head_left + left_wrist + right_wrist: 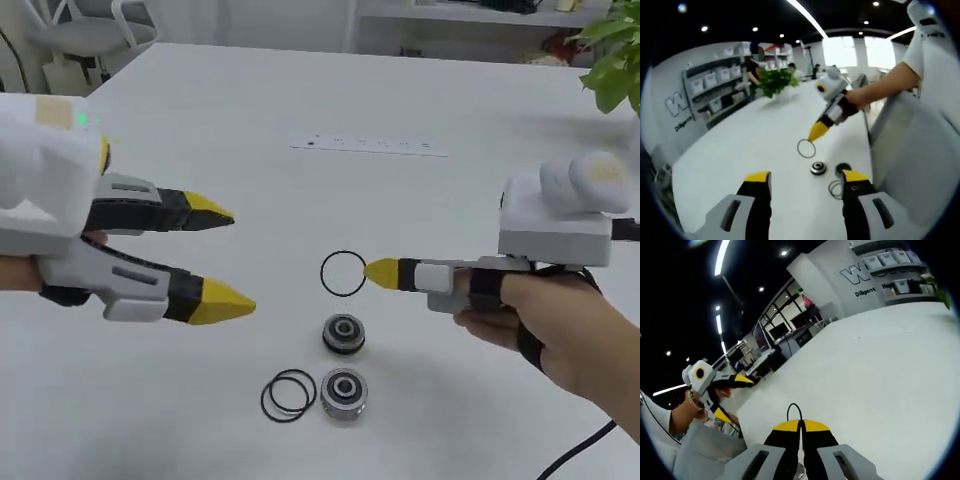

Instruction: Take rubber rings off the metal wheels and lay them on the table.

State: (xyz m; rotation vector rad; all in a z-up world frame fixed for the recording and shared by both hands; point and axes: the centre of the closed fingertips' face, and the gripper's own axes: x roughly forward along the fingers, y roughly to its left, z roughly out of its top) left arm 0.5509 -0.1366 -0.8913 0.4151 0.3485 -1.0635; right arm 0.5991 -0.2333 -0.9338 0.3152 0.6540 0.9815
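Two metal wheels (343,334) (343,392) stand on the white table (200,120), one nearer me than the other. Two black rubber rings (288,395) lie overlapping left of the near wheel. My right gripper (380,271) is shut on the edge of a third rubber ring (343,273), just beyond the far wheel. That ring (794,412) sticks out from the closed jaws of the right gripper (801,426). My left gripper (225,257) is open and holds nothing, left of the wheels. In its own view the left gripper (806,176) faces the far wheel (817,168), the held ring (806,148) and the right gripper (818,131).
A flat white strip (368,145) lies further back on the table. A green plant (615,60) stands at the far right corner and an office chair (90,30) beyond the far left edge. A black cable (580,450) trails from my right hand.
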